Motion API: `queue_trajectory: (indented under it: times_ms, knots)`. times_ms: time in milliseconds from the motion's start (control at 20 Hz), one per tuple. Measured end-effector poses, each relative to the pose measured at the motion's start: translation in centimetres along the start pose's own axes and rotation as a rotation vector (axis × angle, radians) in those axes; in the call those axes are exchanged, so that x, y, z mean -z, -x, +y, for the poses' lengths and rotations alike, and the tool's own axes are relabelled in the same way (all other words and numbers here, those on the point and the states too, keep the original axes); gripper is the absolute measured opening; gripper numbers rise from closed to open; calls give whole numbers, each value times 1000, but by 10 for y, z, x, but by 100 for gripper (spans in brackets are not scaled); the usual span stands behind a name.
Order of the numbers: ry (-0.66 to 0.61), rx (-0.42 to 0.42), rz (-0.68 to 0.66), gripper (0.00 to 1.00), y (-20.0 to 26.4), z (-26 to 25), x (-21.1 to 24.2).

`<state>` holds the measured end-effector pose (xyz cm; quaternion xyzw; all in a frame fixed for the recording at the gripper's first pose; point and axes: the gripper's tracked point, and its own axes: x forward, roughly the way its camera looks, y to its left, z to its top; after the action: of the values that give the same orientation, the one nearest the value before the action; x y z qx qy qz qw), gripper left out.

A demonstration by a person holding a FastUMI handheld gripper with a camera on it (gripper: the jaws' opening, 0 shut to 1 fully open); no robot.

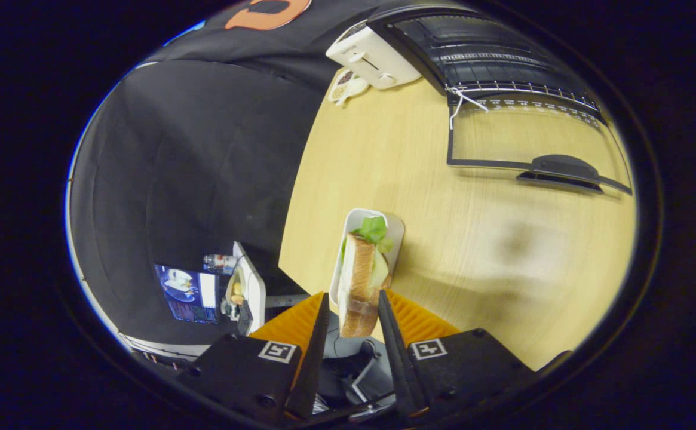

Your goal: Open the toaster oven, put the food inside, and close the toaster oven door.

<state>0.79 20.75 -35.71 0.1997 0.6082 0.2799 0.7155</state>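
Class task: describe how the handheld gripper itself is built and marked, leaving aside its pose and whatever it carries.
The gripper has two flat, tapering fingers on boxy black blocks. Each block carries a square black-and-white marker tag, with ribbed orange panels behind the fingers. Metal parts sit between the blocks.

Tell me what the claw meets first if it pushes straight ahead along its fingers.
Nothing new: the claw already has the sandwich between its fingers, apparently gripped, over the white tray. Beyond lies bare wooden table, then probably the white toaster; depth unclear.

Tool (352, 310)-mounted; faces down at table (473, 251).
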Motion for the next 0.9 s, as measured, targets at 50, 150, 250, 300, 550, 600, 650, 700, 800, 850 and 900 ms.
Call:
queue_trajectory:
  times_ms: [50, 150, 250, 300, 550, 600, 650, 700, 800, 850, 900]
  knots:
    - [-9, 4, -2, 55, 2, 0, -1]
    - [2, 31, -7, 54, 2, -7, -2]
    - [-11, 54, -7, 54, -5, -14, -4]
    - [-28, 43, -3, 54, -8, -11, -4]
    - [-54, 10, 0, 54, -15, -5, -7]
    - [-55, 4, -5, 54, -16, -2, -8]
    - [-54, 2, -3, 55, -17, -1, -6]
    - [-59, -5, -1, 55, -17, 1, -6]
    - [-63, -1, -5, 57, -20, 2, -6]
    - [-67, 1, -8, 57, -21, 3, -7]
    - [-72, -4, -9, 57, -22, 4, -7]
